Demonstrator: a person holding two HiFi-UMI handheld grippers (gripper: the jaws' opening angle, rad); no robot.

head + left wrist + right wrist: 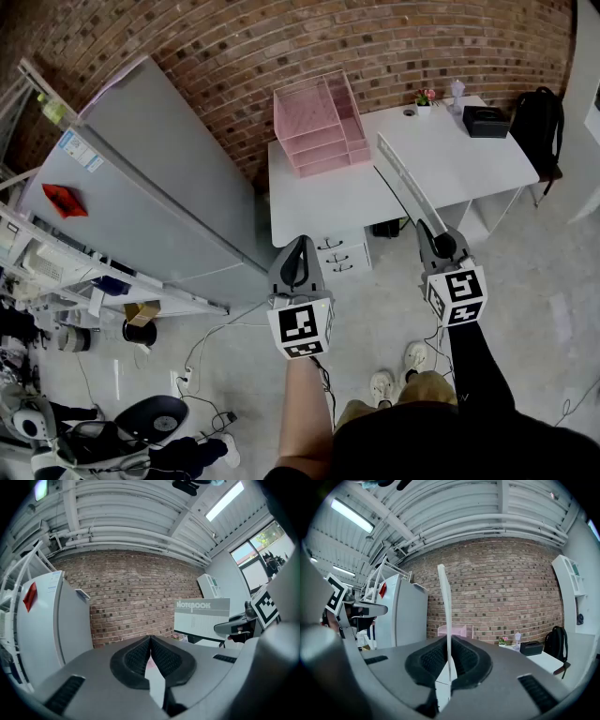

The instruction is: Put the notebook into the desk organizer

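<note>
The pink desk organizer [323,127] stands at the back of a white desk [319,202], against the brick wall. My right gripper [431,240] is shut on the lower edge of a grey notebook [403,184], which stands upright and edge-on above the desk's right side. In the right gripper view the notebook [445,606] rises as a thin blade from the jaws [449,644], with the organizer [454,631] straight behind. My left gripper [299,246] hangs shut and empty before the desk's front edge. Its own view shows the notebook's cover [201,619] to the right.
A tall grey cabinet [159,169] stands left of the desk. A second white desk [469,159] to the right carries a black box [486,122] and a small plant [425,97]. A black bag [539,117] sits beyond. Drawers [342,255] are under the desk; cables [211,375] lie on the floor.
</note>
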